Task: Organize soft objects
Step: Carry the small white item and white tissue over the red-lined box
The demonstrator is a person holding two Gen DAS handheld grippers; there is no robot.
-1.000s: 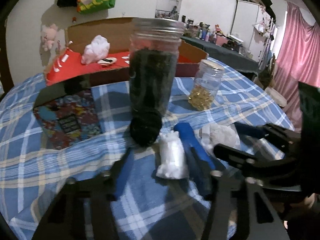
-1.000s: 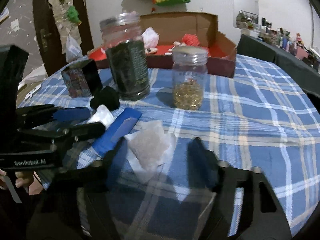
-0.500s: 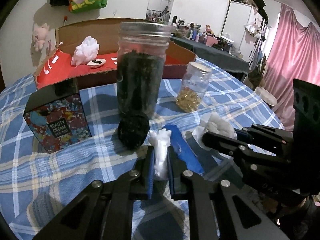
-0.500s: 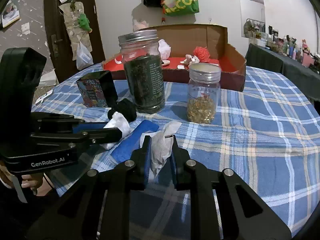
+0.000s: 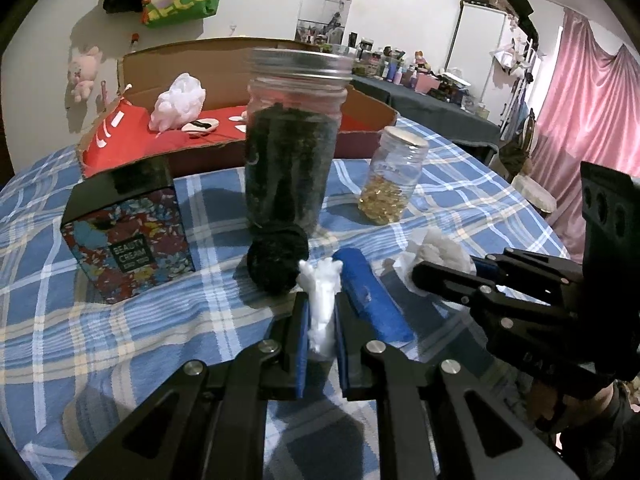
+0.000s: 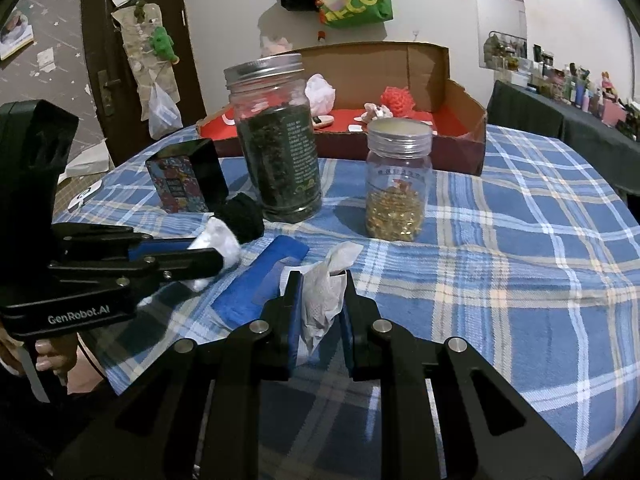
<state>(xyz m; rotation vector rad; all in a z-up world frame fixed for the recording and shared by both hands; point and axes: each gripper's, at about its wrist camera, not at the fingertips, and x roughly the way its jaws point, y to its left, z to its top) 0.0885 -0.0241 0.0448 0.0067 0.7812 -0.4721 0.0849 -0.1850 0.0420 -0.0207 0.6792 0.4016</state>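
L tool (image 5: 320, 312): jaws clamped on white fluffy wad (image 5: 322, 312), pads pressing both sides; wad sticks up past the tips. Jaws just been closing, wad between them.
R tool (image 6: 320, 300): jaws clamped on crumpled tissue (image 6: 324, 296); paper bunched betw. pads, one corner poking up. Jaws just been closing too, tissue between them.
White fluffy wad: in L tool, just above desk, touching or nearly touching black pom-pom on its left side in L view; can't tell if its bottom rests on cloth.
Crumpled tissue: in R tool, near front-middle of desk, just right of blue flat piece.
Black pom-pom (image 5: 278, 258): on desk, right in front of big jar, touching its base as seen fr. L wrist.
Blue flat piece (image 5: 372, 300): lying on desk betw. the two tools, long side running away fr. cameras.
Big jar (image 6: 276, 140): upright, metal lid on, dark stuff inside filling most of it.
Small jar (image 6: 398, 180): upright, lid on, gold bits in lower part; right of big jar, apart fr. it.
Beauty cream box (image 5: 128, 240): upright on desk, left of big jar, black top.
Cardboard tray (image 6: 460, 120): at far edge of desk, red lining; holds pink-white puff (image 5: 178, 102), red pom-pom (image 6: 397, 100) and small bits.
Desk (image 6: 520, 280): blue plaid cloth over it.
Person: fingers (image 6: 52, 360) on L tool handle, lower left in R view.
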